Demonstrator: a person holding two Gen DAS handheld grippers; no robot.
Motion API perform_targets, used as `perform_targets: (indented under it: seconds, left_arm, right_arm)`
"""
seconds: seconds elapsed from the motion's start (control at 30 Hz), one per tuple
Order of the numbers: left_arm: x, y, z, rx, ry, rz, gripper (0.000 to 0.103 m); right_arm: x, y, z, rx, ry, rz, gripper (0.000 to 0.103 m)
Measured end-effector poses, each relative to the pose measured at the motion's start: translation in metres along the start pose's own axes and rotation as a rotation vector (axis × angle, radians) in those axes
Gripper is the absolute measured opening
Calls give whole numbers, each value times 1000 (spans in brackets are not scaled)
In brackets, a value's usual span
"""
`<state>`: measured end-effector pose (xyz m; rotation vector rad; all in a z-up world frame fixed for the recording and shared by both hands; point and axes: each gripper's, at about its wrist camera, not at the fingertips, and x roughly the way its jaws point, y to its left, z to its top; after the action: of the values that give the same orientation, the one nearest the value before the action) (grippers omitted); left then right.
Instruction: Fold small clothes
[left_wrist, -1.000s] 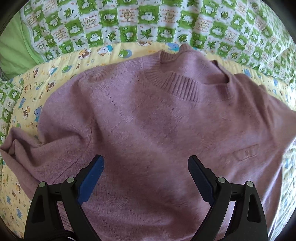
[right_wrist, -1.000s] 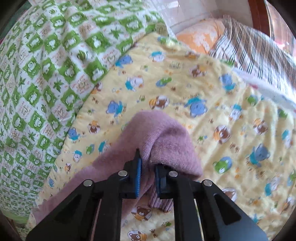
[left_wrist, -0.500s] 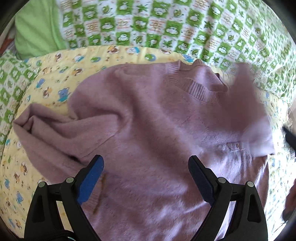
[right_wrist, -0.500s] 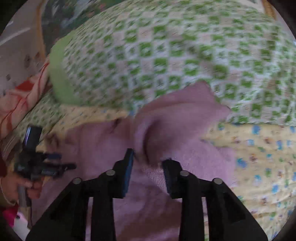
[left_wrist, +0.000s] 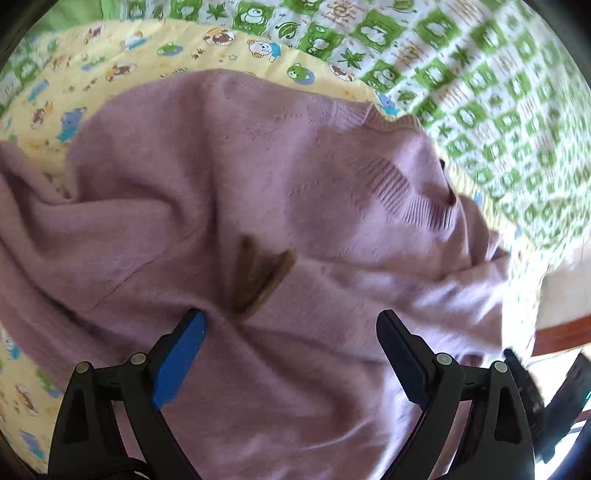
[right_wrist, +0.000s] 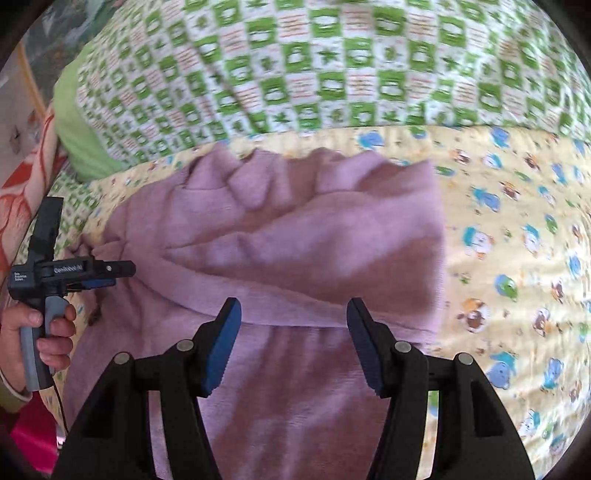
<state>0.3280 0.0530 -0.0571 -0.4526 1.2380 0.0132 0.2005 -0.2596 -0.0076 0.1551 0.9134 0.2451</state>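
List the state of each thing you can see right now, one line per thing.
Purple sweater: lying on the bed, one sleeve folded across the body, the other still out to the side.
Left hand-held gripper: open, over the sweater, gripping nothing.
Right hand-held gripper: open, jaws just opened, nothing pinched between them.
Yellow cartoon blanket: spread flat under the sweater.
Green checked quilt: bunched up behind.

Your right hand-held gripper (right_wrist: 293, 341) is matte black with triangular cut-outs in its finger arms, round silver screws along them and blue ridged pads. At nine o'clock in the right wrist view, your left hand-held gripper (right_wrist: 110, 275) shows the same black body, small white lettering, a grey handle and a thin black cable hanging at seven o'clock.
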Motion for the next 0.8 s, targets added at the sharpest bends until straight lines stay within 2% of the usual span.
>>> perform_targets:
  seconds: [0.1,0.17,0.2,0.23,0.27,0.3,0.37,0.43,0.47,0.53,0.6,0.67,0.8]
  left_arm:
    - [19,-2,12,-76,76,48,94]
    - [31,-2,16,-104,105,52,82]
    - [31,-4,16,-91,91,58,63]
    - [27,-8,14,-52,64,35,31]
    - [23,-12,13,-18,60,6,23]
    - [16,-14,11,4,52,-10,21]
    - [-21,-20,0,81,-58,-96,17]
    - [-54,-25,-16,214,-188,-131,13]
    - [-58,-22,-22,260,-219,-127,13]
    - [-43,-6,-30,304,-204,-97,13]
    - [-23,18,-29,266,-155,-81,13]
    - [-26,28,-28,249,-174,-133,13]
    - [-41,31,-26,278,-227,-167,12]
  right_arm:
    - [2,-5,0,15,2,-12,61]
    - [7,-7,1,35,5,-18,61]
    - [8,-10,0,50,8,-20,61]
    - [9,-11,0,66,9,-23,61]
    - [10,-13,-1,83,8,-27,61]
    - [9,-15,-1,107,5,-34,61]
    - [4,-23,1,136,-14,-51,61]
    - [-2,-31,2,158,-31,-75,61]
    - [-5,-37,3,170,-40,-90,61]
    - [-8,-47,4,192,-45,-121,61]
    - [-5,-56,5,221,-34,-142,61]
    - [-2,-63,6,254,-26,-154,61]
    - [6,-74,14,270,-15,-165,61]
